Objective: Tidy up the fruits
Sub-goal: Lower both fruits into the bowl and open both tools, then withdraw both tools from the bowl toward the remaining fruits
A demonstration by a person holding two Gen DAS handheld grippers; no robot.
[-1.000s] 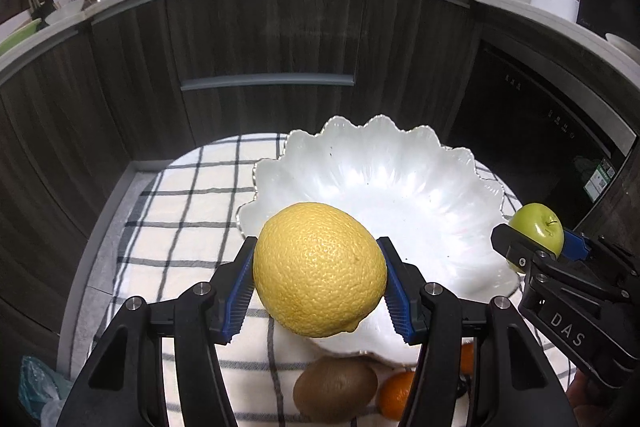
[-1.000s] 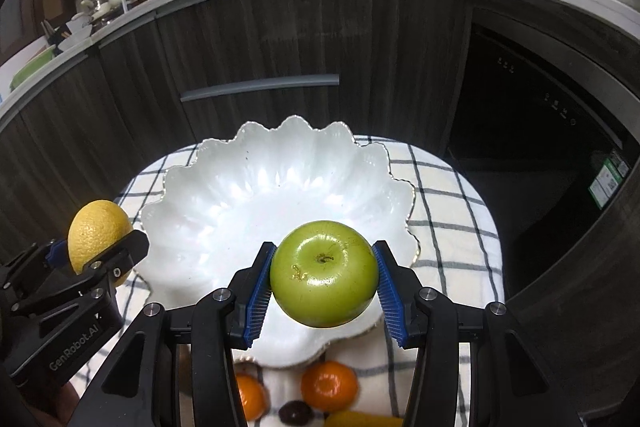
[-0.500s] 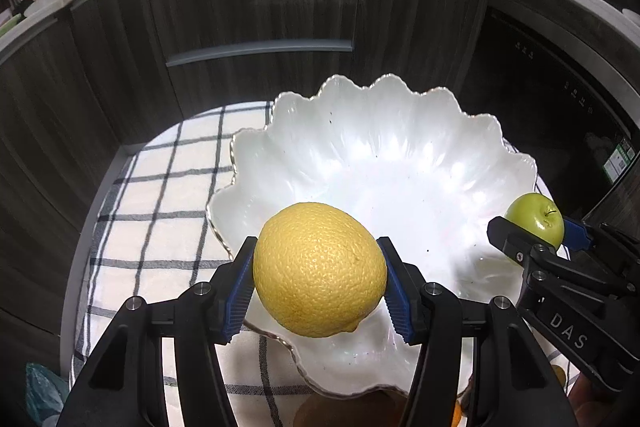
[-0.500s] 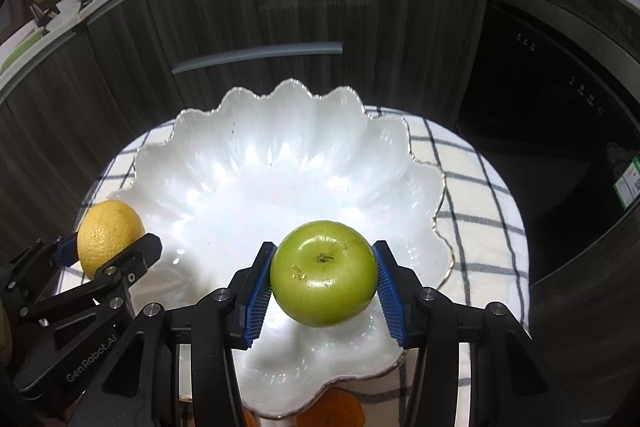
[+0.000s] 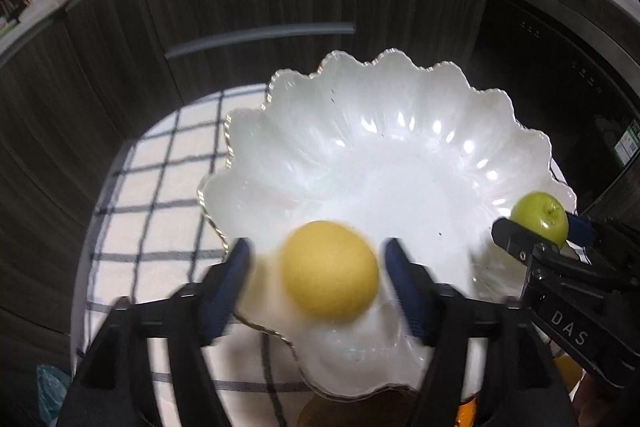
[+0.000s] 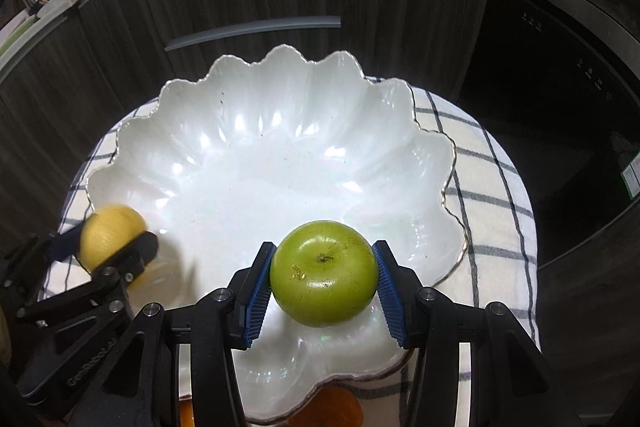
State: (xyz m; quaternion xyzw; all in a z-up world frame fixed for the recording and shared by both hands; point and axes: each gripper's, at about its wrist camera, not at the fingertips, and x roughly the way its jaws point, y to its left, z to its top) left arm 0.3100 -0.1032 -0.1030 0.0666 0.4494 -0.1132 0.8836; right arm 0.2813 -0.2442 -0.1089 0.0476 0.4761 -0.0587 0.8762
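We see the left gripper (image 5: 320, 283) spread apart, clear gaps on both sides of the blurred lemon (image 5: 330, 275) over the white scalloped bowl (image 5: 384, 131); its long axis is unreadable. Our right gripper (image 6: 324, 283) clamps the green apple (image 6: 324, 273), stem toward the camera, above the bowl's near rim. The checked cloth (image 6: 488, 171) lies underneath, and orange fruit (image 6: 336, 407) peeks out below the rim.

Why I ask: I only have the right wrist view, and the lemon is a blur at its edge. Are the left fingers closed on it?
Observer: No. In the left wrist view the left gripper is open. Its fingers stand apart from the lemon, with a gap on each side.
Operator: Is it over the bowl?
Observer: Yes. The lemon shows against the inside of the white bowl, just past the near rim.
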